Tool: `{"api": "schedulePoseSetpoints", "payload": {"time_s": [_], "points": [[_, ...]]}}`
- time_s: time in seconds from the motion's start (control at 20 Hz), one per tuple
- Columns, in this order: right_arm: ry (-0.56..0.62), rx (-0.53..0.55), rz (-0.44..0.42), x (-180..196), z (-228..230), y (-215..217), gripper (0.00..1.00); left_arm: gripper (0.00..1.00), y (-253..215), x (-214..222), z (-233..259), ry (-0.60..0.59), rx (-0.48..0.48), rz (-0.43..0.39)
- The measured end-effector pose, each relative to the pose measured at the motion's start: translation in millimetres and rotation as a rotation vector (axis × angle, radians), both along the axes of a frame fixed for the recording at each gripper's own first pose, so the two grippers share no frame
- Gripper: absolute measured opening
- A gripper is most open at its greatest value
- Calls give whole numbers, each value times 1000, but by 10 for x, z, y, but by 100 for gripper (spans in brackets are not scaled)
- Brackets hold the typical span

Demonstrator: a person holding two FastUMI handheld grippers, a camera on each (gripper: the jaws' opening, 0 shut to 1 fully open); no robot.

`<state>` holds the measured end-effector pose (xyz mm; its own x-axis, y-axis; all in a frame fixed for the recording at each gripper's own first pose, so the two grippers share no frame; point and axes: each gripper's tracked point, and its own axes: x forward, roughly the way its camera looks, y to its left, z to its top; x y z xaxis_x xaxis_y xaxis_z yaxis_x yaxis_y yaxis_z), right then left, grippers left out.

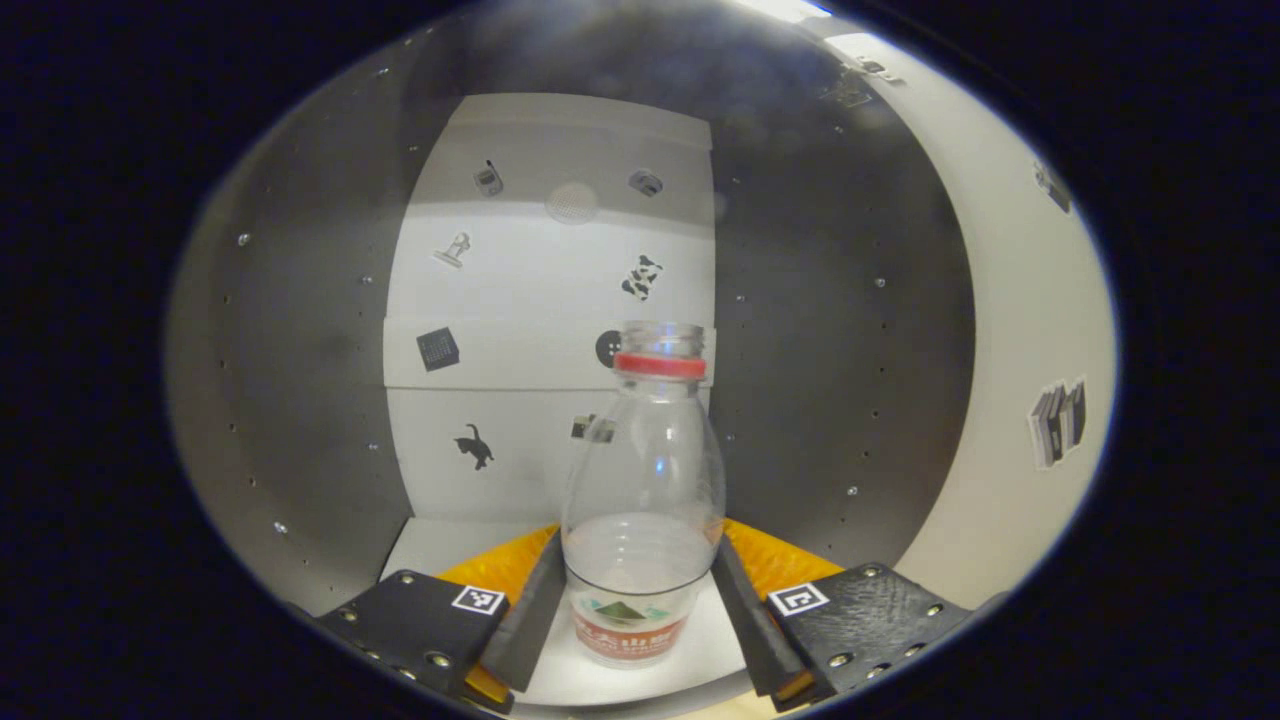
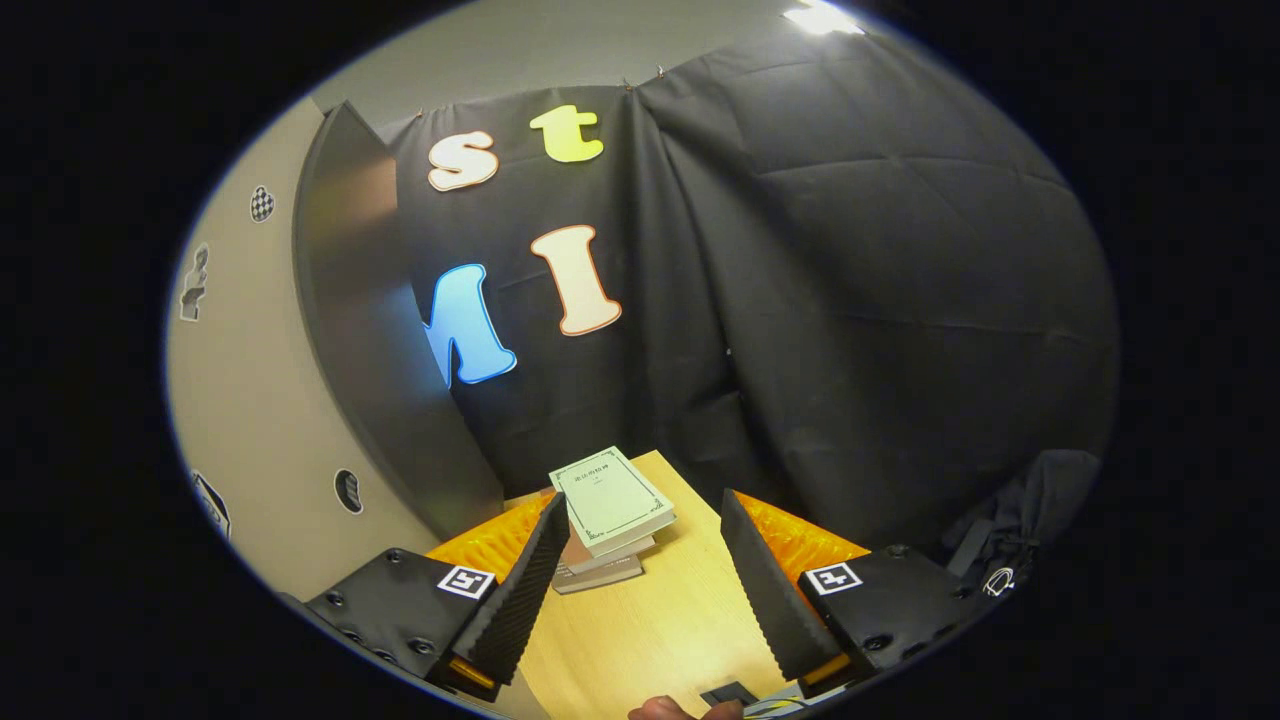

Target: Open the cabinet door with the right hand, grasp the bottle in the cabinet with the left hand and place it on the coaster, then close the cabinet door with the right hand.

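A clear plastic bottle (image 1: 643,500) with a red neck ring, no cap and a label near its base stands upright on the white floor of the cabinet (image 1: 450,545). My left gripper (image 1: 640,545) reaches into the cabinet, its two fingers pressed against the bottle's lower sides, one on each side. In the right gripper view, my right gripper (image 2: 645,500) stands open over the wooden table (image 2: 650,620) with nothing between its fingers. The open cabinet door (image 2: 365,330), a dark grey panel, stands to its left.
The cabinet has grey side walls (image 1: 300,400) and a white back with small stickers. A stack of books (image 2: 608,510) lies on the table ahead of the right gripper. A small dark object (image 2: 728,692) and a person's fingertip (image 2: 660,710) show at the bottom edge.
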<state>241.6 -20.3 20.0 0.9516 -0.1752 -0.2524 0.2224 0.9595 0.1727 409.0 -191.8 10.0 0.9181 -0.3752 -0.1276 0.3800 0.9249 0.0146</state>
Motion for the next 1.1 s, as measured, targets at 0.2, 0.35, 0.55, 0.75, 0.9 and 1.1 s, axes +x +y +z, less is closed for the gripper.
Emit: {"api": "schedulePoseSetpoints", "payload": {"time_s": [0.2,0.35,0.55,0.75,0.9,1.1], "points": [[-15,30,19,48,28,65,97,73,-30,-46,-1,12,-70,-31],[-14,18,16,34,19,36,97,73,46,-139,72,-4,-68,-26],[-18,58,24,-19,56,104,97,71,182,-388,275,-42,-67,-39],[-41,-16,4,-144,211,101,97,71,313,-798,463,-82,-38,-81],[-54,-47,7,-278,326,142,97,71,482,-1109,585,-115,29,-110],[-75,-24,-14,-471,377,173,97,75,868,-1556,651,-124,41,-94]]}}
